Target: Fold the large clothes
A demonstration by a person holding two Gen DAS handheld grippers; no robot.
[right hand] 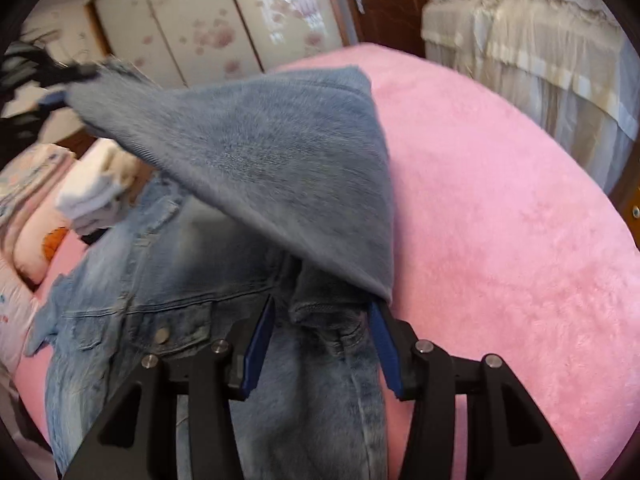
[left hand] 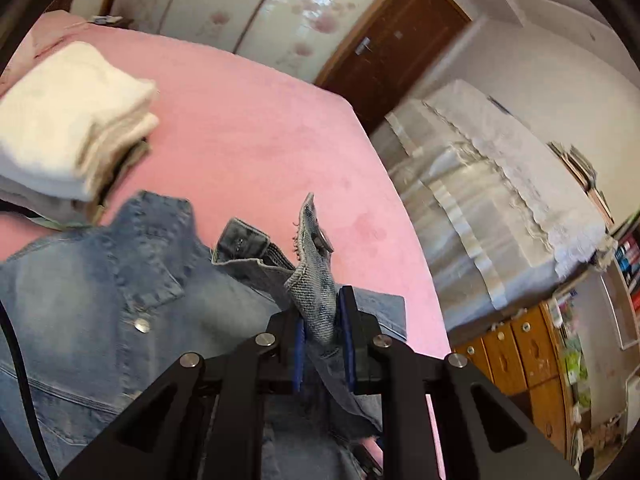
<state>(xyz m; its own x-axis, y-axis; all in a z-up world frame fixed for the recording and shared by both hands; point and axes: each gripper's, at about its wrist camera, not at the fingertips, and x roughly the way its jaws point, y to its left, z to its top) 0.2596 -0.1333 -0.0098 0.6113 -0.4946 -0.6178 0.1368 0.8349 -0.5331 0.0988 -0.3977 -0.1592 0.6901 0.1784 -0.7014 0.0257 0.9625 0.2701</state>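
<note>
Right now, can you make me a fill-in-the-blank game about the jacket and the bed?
1. The denim jacket lies on a bed cover coloured ____.
2. The left gripper has its jaws closed on a piece of ____ cloth.
3. The stack of folded clothes beside the jacket has a top piece coloured ____.
4. The right gripper has its jaws ____, with denim lying between them.

Missing words: pink; denim; white; open

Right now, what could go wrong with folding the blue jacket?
The left gripper pinches only a narrow strip of the denim jacket, so the cloth might slip out as it lifts. The right gripper stands open around a bunched fold, so that side may sag and fold crooked. The white folded stack sits right beside the jacket's collar; a swinging sleeve could knock it over.
</note>
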